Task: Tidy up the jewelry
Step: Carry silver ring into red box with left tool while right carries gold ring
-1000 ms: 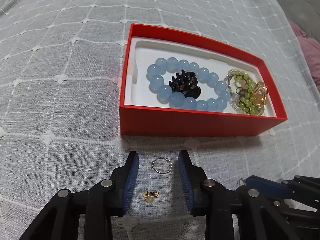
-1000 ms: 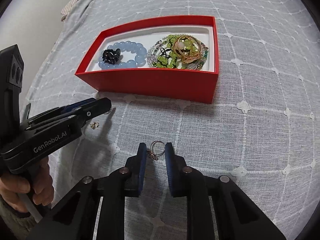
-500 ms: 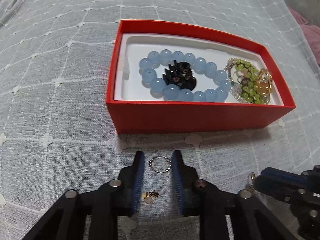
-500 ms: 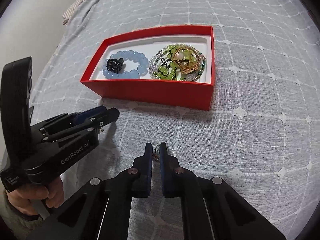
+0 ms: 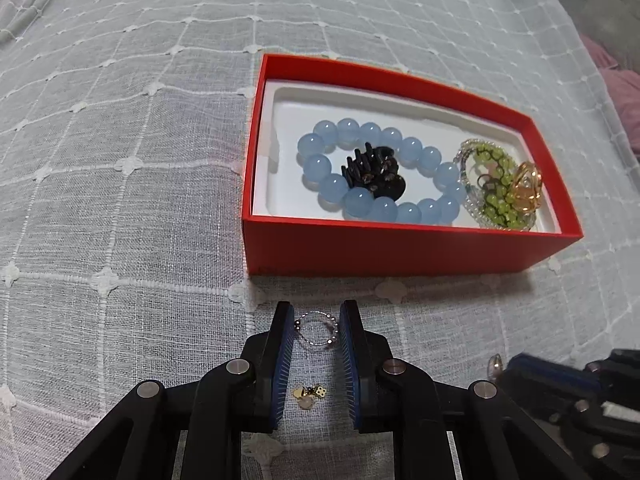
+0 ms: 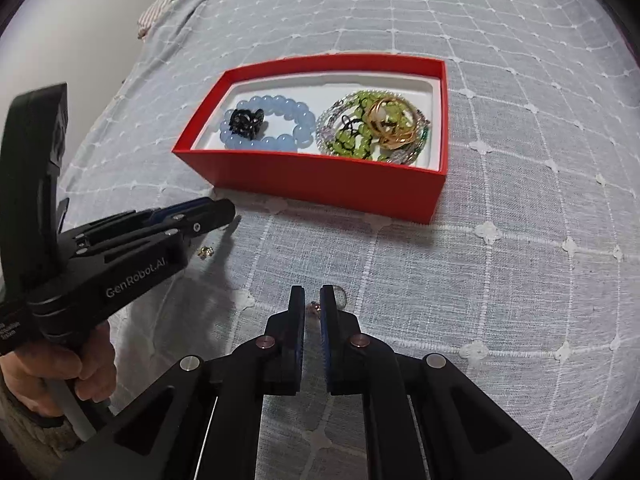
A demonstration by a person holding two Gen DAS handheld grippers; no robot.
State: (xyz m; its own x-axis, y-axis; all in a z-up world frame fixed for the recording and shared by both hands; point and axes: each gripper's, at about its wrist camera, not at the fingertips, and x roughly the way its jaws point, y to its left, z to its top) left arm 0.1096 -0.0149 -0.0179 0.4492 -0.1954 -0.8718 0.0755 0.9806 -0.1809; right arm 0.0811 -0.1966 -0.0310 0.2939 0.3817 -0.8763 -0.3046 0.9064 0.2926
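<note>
A red box point(image 5: 400, 248) point(image 6: 320, 184) on the grey quilt holds a blue bead bracelet point(image 5: 332, 190) point(image 6: 276, 144), a black hair claw point(image 5: 376, 172) point(image 6: 246, 120), green bead strands point(image 5: 496, 200) point(image 6: 352, 136) and a gold piece point(image 5: 528, 190) point(image 6: 394, 130). My left gripper point(image 5: 317, 330) point(image 6: 224, 216) is shut on a small silver beaded ring point(image 5: 317, 330), held before the box. A small gold earring point(image 5: 310, 394) point(image 6: 206, 252) lies on the quilt under it. My right gripper point(image 6: 313, 306) point(image 5: 516, 364) is shut on a thin gold ring point(image 6: 314, 307), just above the quilt.
The grey checked quilt point(image 5: 120, 200) covers the whole surface. A striped pillow edge point(image 6: 168, 4) lies at the far left. A pink cloth point(image 5: 624, 92) lies at the far right. My hand point(image 6: 52, 368) holds the left gripper's handle.
Both grippers have closed, the left on the silver beaded ring and the right on the thin gold ring. Both have lifted slightly off the quilt.
</note>
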